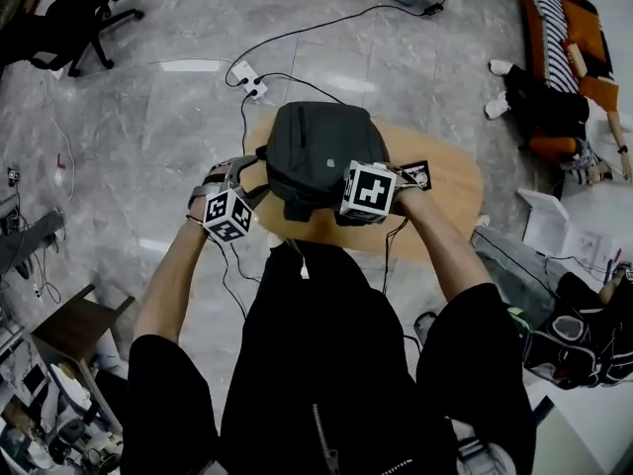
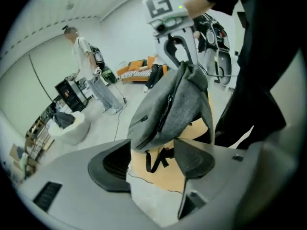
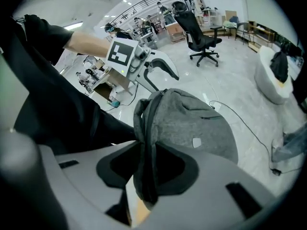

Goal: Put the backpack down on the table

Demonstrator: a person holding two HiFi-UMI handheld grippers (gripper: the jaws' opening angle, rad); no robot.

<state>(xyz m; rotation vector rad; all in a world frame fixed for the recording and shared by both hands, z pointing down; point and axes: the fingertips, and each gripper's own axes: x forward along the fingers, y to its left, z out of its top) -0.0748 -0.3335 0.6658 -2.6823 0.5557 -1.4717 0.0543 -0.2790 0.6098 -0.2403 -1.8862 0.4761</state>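
Backpack [image 1: 316, 151] is hanging over the table [image 1: 445, 181] in the head view, contact unclear. Left gripper view: left tool [image 2: 153, 159] is standing released, empty. Right gripper view: right tool [image 3: 148, 169] is clenching its top fold; fabric judged soft, sagging.

One backpack [image 1: 321, 151], one table [image 1: 450, 181], two grippers [image 2: 153, 162] [image 3: 146, 171], one office chair [image 1: 74, 13]
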